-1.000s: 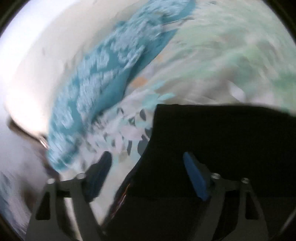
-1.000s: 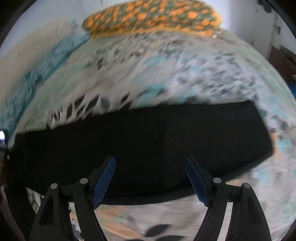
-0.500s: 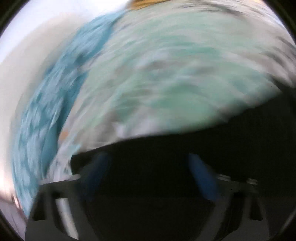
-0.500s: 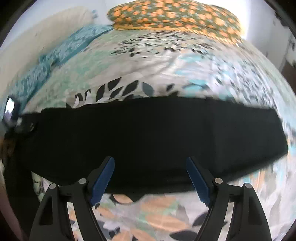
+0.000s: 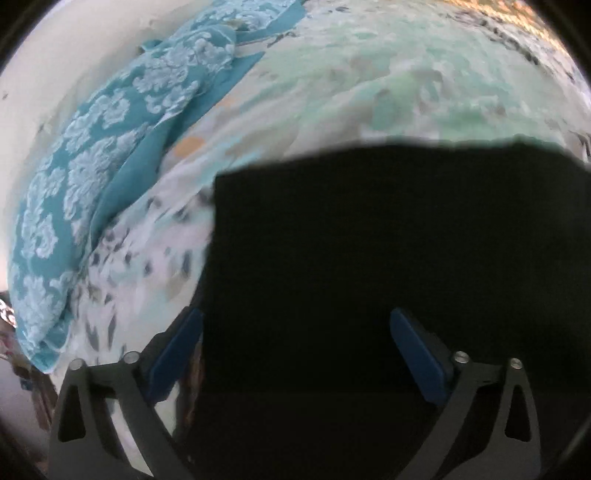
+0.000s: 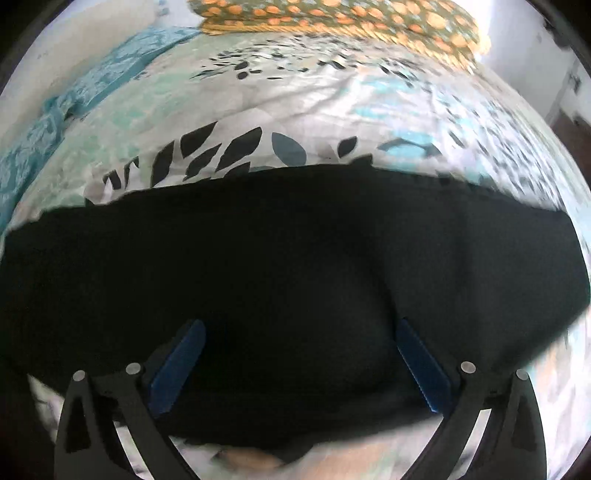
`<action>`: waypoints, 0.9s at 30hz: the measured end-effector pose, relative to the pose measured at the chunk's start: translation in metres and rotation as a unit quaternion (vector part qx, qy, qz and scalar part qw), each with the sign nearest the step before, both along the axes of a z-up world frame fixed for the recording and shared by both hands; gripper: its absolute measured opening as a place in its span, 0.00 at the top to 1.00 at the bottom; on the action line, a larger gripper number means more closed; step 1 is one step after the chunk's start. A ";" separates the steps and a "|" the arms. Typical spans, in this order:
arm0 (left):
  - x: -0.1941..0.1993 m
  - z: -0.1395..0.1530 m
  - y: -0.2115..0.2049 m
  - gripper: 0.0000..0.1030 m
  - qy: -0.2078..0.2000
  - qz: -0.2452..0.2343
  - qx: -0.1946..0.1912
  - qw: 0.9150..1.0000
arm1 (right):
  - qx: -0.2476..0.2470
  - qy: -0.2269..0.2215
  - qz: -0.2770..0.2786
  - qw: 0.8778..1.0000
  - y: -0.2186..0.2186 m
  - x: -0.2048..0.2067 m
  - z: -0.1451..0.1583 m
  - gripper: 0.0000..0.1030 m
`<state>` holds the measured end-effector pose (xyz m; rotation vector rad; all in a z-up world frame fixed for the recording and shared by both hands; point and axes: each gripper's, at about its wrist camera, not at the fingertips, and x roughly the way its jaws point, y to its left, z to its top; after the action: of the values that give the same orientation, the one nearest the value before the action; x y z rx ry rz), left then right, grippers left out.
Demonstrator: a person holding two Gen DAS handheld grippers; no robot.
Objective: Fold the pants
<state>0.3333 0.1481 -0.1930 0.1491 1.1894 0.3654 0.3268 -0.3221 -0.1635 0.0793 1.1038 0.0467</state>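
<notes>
The black pants [image 6: 295, 258] lie folded into a long flat band across the leaf-print bedspread [image 6: 295, 110]. In the left wrist view their left end [image 5: 388, 258] fills the lower right, with a straight left edge. My left gripper [image 5: 295, 350] is open and empty, low over that end, its left finger [image 5: 173, 354] beside the edge over the bedspread. My right gripper [image 6: 295, 362] is open and empty, low over the band's near edge, both blue pads [image 6: 421, 369] over black cloth.
A teal patterned blanket [image 5: 92, 177] lies bunched along the wall at the left, also seen in the right wrist view [image 6: 74, 103]. An orange-dotted pillow [image 6: 351, 18] sits at the far end of the bed. A doorway and floor show at the far right [image 6: 569, 110].
The left gripper swung around fast and now sits over the pants' left end again. The right gripper moved closer and lower over the pants. Both stayed open.
</notes>
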 end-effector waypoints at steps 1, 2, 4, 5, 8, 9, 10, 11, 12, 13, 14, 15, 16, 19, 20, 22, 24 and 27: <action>-0.006 0.005 0.012 0.00 -0.002 0.024 -0.015 1.000 | 0.012 -0.018 0.005 1.000 0.006 -0.016 0.017 0.01; -0.012 0.011 0.024 0.01 -0.003 0.063 -0.029 0.998 | 0.015 -0.031 0.013 0.999 0.014 -0.031 0.030 0.01; -0.024 0.028 0.034 0.03 -0.018 0.111 -0.044 0.993 | 0.024 -0.057 0.033 0.998 0.035 -0.080 0.055 0.01; -0.035 0.038 0.028 0.03 -0.035 0.106 -0.064 0.992 | 0.031 -0.062 0.040 0.997 0.045 -0.100 0.061 0.01; -0.065 0.052 -0.012 0.02 -0.042 0.048 -0.108 0.992 | 0.026 -0.069 0.038 0.997 0.061 -0.176 0.056 0.01; -0.077 0.052 -0.032 0.02 -0.035 0.023 -0.117 0.992 | 0.011 -0.063 0.021 0.998 0.057 -0.201 0.047 0.01; -0.087 0.050 -0.050 0.02 -0.028 0.000 -0.123 0.992 | 0.000 -0.051 -0.006 0.999 0.046 -0.221 0.037 0.01; -0.096 0.046 -0.066 0.02 -0.018 -0.028 -0.126 0.991 | -0.005 -0.040 -0.034 0.999 0.034 -0.234 0.030 0.01; -0.108 0.040 -0.086 0.02 -0.008 -0.055 -0.123 0.991 | -0.008 -0.020 -0.075 0.997 0.009 -0.252 0.020 0.01; -0.120 0.032 -0.106 0.02 0.002 -0.083 -0.114 0.990 | -0.010 -0.001 -0.109 0.994 -0.013 -0.265 0.013 0.01; -0.126 0.027 -0.117 0.02 0.009 -0.095 -0.105 0.990 | -0.018 0.015 -0.154 0.988 -0.045 -0.280 0.006 0.01; -0.134 0.018 -0.130 0.02 0.020 -0.108 -0.086 0.990 | -0.029 0.022 -0.193 0.980 -0.076 -0.293 0.001 0.01; -0.142 0.013 -0.136 0.01 0.012 -0.111 -0.070 0.991 | -0.049 0.027 -0.236 0.970 -0.111 -0.306 -0.003 0.01; -0.155 0.014 -0.131 0.00 -0.002 -0.077 -0.087 0.993 | -0.050 0.020 -0.407 0.912 -0.220 -0.352 -0.013 0.00; -0.156 0.013 -0.127 0.00 0.005 -0.063 -0.104 0.993 | -0.022 -0.002 -0.461 0.887 -0.243 -0.368 -0.009 0.03; -0.161 0.017 -0.117 0.00 0.011 -0.036 -0.119 0.992 | -0.036 -0.038 -0.484 0.873 -0.244 -0.375 0.011 0.04; -0.172 0.028 -0.110 0.01 -0.008 -0.020 -0.106 0.994 | -0.067 -0.067 -0.450 0.888 -0.217 -0.368 0.030 0.03; -0.190 0.038 -0.103 0.01 -0.046 -0.012 -0.109 0.993 | -0.024 -0.097 -0.368 0.924 -0.157 -0.343 0.047 0.03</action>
<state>0.1433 0.0454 -0.1546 -0.0418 1.1267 0.2164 -0.0163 -0.4793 -0.1165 0.4332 0.8202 -0.6360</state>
